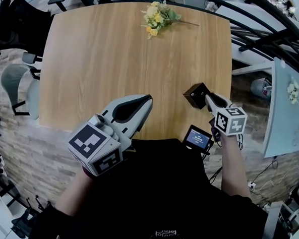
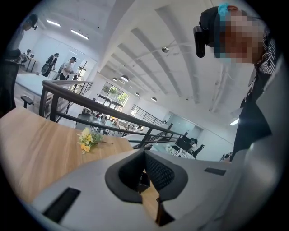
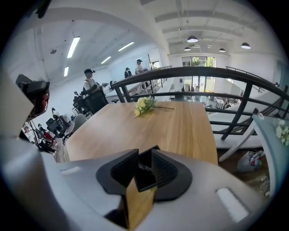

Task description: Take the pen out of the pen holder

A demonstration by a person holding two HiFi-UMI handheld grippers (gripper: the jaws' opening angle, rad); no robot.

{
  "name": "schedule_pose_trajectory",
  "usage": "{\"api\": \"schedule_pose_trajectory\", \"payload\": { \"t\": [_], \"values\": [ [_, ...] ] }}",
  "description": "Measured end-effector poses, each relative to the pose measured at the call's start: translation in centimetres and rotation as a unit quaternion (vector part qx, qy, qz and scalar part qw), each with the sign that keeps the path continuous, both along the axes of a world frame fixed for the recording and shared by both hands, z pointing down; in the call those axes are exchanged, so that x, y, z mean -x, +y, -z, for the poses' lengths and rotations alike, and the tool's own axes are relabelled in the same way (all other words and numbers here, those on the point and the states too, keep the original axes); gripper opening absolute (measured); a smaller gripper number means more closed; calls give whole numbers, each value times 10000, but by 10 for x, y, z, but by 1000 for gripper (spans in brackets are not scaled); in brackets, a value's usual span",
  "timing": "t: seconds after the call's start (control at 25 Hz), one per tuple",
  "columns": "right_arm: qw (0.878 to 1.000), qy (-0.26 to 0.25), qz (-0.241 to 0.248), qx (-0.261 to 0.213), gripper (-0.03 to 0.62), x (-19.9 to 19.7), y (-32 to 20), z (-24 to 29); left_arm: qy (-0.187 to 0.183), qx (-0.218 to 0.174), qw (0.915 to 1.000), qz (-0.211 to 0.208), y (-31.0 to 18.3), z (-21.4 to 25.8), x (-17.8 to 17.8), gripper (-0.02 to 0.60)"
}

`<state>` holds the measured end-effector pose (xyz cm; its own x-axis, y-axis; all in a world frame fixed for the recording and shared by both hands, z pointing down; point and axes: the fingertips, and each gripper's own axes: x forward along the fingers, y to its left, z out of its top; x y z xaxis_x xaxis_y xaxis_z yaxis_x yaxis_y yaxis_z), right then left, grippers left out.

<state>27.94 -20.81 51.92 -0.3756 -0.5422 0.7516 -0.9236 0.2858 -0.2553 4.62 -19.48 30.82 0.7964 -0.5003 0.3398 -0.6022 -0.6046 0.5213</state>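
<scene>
The pen holder (image 1: 194, 94) is a small black square box near the wooden table's (image 1: 100, 64) front right edge. My right gripper (image 1: 205, 98) points steeply down at it, tips at its near rim. In the right gripper view the holder (image 3: 145, 178) sits between the spread pads of that gripper (image 3: 144, 155), and the thin silvery pen (image 3: 143, 168) lies inside its opening, untouched by the pads. My left gripper (image 1: 147, 98) hovers over the table's front middle, left of the holder. Its tips (image 2: 144, 158) meet, with nothing between them.
A bunch of yellow flowers (image 1: 157, 17) lies at the table's far edge. A small device with a blue screen (image 1: 197, 138) hangs by the front edge. Chairs (image 1: 17, 86) stand left of the table, and a dark railing (image 1: 265, 28) runs on the right.
</scene>
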Motion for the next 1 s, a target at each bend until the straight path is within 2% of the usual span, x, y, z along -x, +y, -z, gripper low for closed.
{"api": "schedule_pose_trajectory", "payload": {
  "t": [0.2,0.64,0.88,1.0],
  "values": [
    [9995,95,-7,306,91,0,1,-14,-12,64,9998,185,-9,-2,12,-16],
    [9940,379,-11,1028,89,-4,13,-53,-57,184,9998,-23,-11,-12,6,-17],
    [9911,309,-127,1285,139,0,11,-67,-99,197,9998,30,-18,-17,14,-16],
    [9897,310,-179,1389,144,1,9,-73,-107,177,9998,22,-20,-20,19,-15]
  ]
}}
